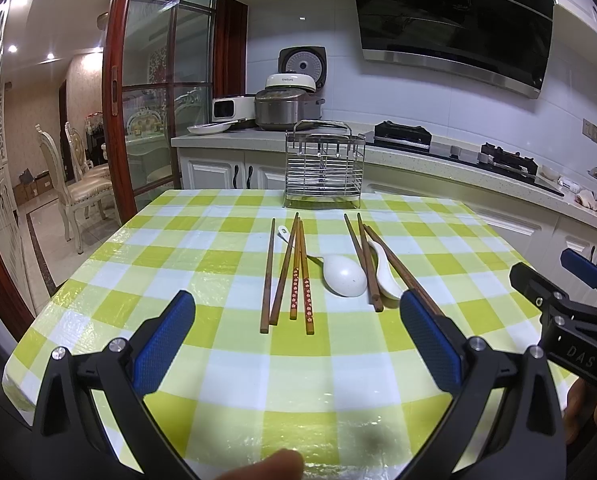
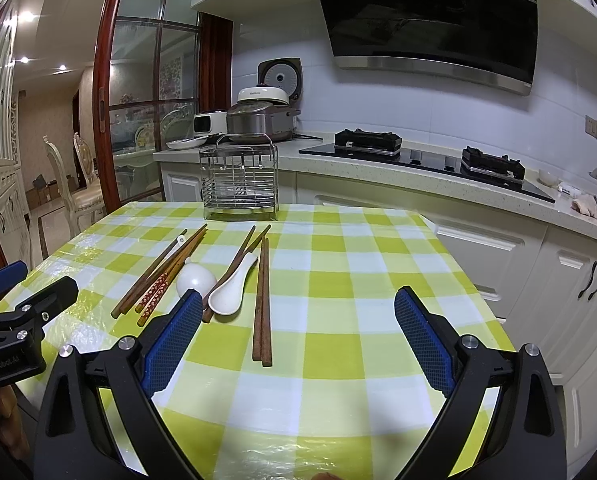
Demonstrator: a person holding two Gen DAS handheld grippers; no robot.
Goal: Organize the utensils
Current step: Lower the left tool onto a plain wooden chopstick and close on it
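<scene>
On the green-checked tablecloth (image 1: 202, 264) lie several wooden chopsticks, two white spoons and a wire utensil rack. Plain brown chopsticks (image 1: 267, 280) and a red-patterned pair (image 1: 305, 284) lie left of a bowl-down white spoon (image 1: 344, 276). A second spoon (image 1: 386, 276) lies among more brown chopsticks (image 1: 364, 264). The empty rack (image 1: 324, 164) stands at the far edge. My left gripper (image 1: 296, 300) hovers open above the near ends of the chopsticks. My right gripper (image 2: 298, 298) is open too, its left finger beside the spoon (image 2: 228, 296) and a brown pair (image 2: 262, 300). The rack (image 2: 238, 176) stands beyond.
A kitchen counter (image 1: 418, 160) with a rice cooker (image 1: 288, 104) and gas hob (image 2: 414, 152) runs behind the table. Dining chairs (image 1: 74, 184) stand past the glass door on the left. The table's right half (image 2: 378, 280) has only cloth. A fingertip (image 1: 278, 464) shows at the bottom edge.
</scene>
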